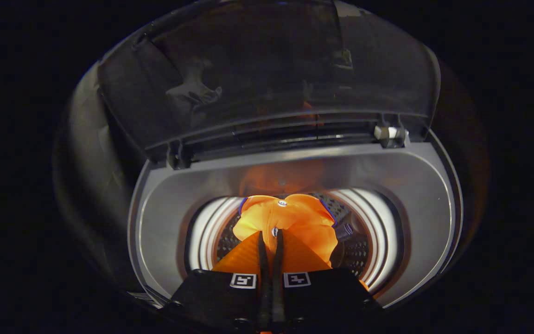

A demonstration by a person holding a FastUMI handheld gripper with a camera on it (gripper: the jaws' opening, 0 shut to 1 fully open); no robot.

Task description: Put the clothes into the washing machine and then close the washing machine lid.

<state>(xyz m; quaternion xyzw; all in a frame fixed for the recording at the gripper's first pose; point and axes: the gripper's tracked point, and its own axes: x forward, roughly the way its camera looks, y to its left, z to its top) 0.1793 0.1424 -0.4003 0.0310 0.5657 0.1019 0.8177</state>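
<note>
Dark booth surroundings are framing the washing machine, lid standing open at 12 o'clock, while the hand-held gripper is pinching the orange garment over the drum; loading step, likely next: release, then lid.

- 1 washing machine, with 1 lid raised
- 1 orange garment
- 1 gripper, its 2 fingers pinched on the garment
- 2 square markers
</note>
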